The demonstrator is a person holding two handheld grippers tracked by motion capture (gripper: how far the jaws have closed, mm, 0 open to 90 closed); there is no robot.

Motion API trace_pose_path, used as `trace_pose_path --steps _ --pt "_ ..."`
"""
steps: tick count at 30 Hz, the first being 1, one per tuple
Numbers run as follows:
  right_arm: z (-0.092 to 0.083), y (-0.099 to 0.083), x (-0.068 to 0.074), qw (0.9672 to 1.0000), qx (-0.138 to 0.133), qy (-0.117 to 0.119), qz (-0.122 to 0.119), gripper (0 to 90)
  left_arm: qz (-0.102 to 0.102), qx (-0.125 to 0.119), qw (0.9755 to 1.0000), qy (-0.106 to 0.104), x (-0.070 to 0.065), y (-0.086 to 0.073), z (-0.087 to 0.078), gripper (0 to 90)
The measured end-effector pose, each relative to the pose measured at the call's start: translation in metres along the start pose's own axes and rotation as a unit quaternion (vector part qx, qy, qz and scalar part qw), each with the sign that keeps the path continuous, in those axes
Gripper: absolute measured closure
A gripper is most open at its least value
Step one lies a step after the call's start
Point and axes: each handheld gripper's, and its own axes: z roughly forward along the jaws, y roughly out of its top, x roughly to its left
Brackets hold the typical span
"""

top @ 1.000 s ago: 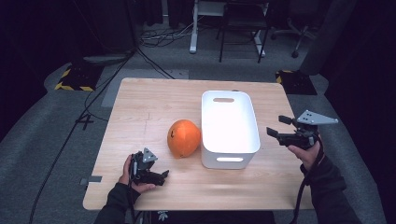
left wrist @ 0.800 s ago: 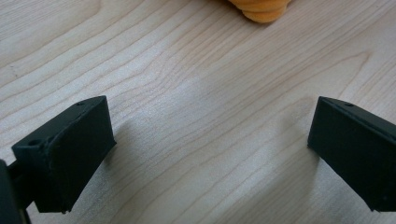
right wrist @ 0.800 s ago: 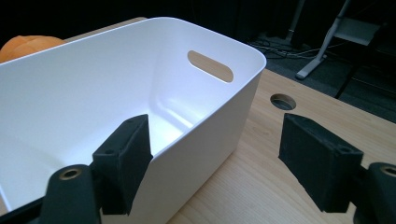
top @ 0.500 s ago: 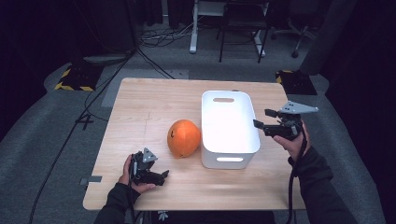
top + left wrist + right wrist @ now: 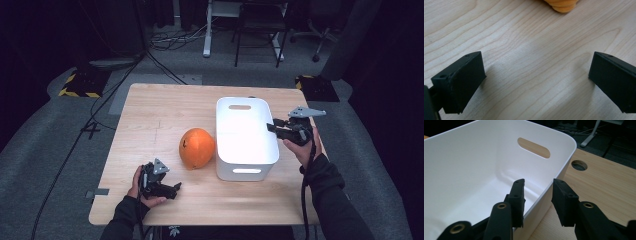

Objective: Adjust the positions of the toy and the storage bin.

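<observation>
We are resting the left tool (image 5: 172,189) near the counter's (image 5: 150,120) front left corner, jaws wide apart over bare wood. Just beyond it the orange pumpkin (image 5: 196,148) is sitting beside the white bin (image 5: 245,165), apparently touching its left wall. We are straddling the glossy, empty bin's right rim with the right tool (image 5: 537,195), its jaws having just been closing, a gap still showing.

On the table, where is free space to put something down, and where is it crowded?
The table is bare across its far left part, behind the orange pumpkin, and along the near edge between the left gripper and the white bin. It is crowded along the bin's right wall: the right gripper has been closing its jaws astride that wall.
</observation>
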Motion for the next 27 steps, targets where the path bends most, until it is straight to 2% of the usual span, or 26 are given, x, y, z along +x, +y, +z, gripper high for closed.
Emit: trace_pose_path --steps 1,4,5,6,8,10,11,14,15,17,19,20,21,26,27 --pt "-0.002 -0.002 0.002 0.9999 -0.005 -0.014 0.001 66.7 0.004 0.001 1.0 -0.007 -0.002 0.001 0.001 0.6" --pt "-0.004 -0.003 0.004 0.9994 -0.008 -0.034 -0.002 70.9 0.006 -0.001 0.9999 -0.009 -0.006 0.002 0.002 0.6" --pt "-0.005 -0.004 0.004 0.9992 -0.009 -0.038 -0.001 72.4 0.015 0.0 0.9998 -0.009 -0.006 0.003 0.003 0.6" --pt "-0.005 -0.005 0.003 0.9989 -0.012 -0.045 0.002 74.2 0.011 0.006 0.9999 -0.01 -0.008 0.004 0.003 0.6" --pt "-0.008 -0.007 0.001 0.9982 -0.013 -0.057 0.008 77.3 0.023 0.001 0.9996 -0.015 -0.008 0.008 0.007 0.4" --pt "-0.009 -0.008 0.001 0.9977 -0.012 -0.065 0.01 78.8 0.02 0.003 0.9996 -0.02 -0.01 0.009 0.008 0.3" --pt "-0.012 -0.01 -0.001 0.9966 -0.013 -0.079 0.019 81.6 0.02 0.002 0.9996 -0.02 -0.011 0.013 0.011 0.4" --pt "-0.014 -0.012 -0.004 0.9964 -0.015 -0.08 0.023 82.1 0.024 0.001 0.9996 -0.017 -0.013 0.016 0.014 0.4" --pt "-0.015 -0.012 -0.005 0.9964 -0.015 -0.079 0.025 82.2 0.024 0.001 0.9994 -0.024 -0.014 0.017 0.015 0.4" --pt "-0.018 -0.013 -0.004 0.9956 -0.012 -0.09 0.026 82.6 0.027 0.001 0.9992 -0.03 -0.014 0.019 0.017 0.3" --pt "-0.023 -0.014 -0.004 0.9929 -0.002 -0.116 0.025 83.1 0.031 0.002 0.9992 -0.024 -0.014 0.02 0.017 0.1" --pt "-0.023 -0.014 -0.004 0.9929 -0.002 -0.116 0.025 83.1 0.031 0.002 0.9992 -0.024 -0.014 0.02 0.017 0.2" --pt "-0.025 -0.015 -0.006 0.9913 0.0 -0.127 0.033 83.3 0.028 0.004 0.9992 -0.029 -0.014 0.02 0.018 0.2" --pt "-0.032 -0.018 -0.01 0.9884 0.003 -0.144 0.048 81.0 0.03 0.004 0.9991 -0.03 -0.014 0.02 0.018 0.2" --pt "-0.034 -0.019 -0.01 0.988 -0.001 -0.144 0.055 76.9 0.029 0.004 0.9991 -0.03 -0.014 0.02 0.018 0.2"
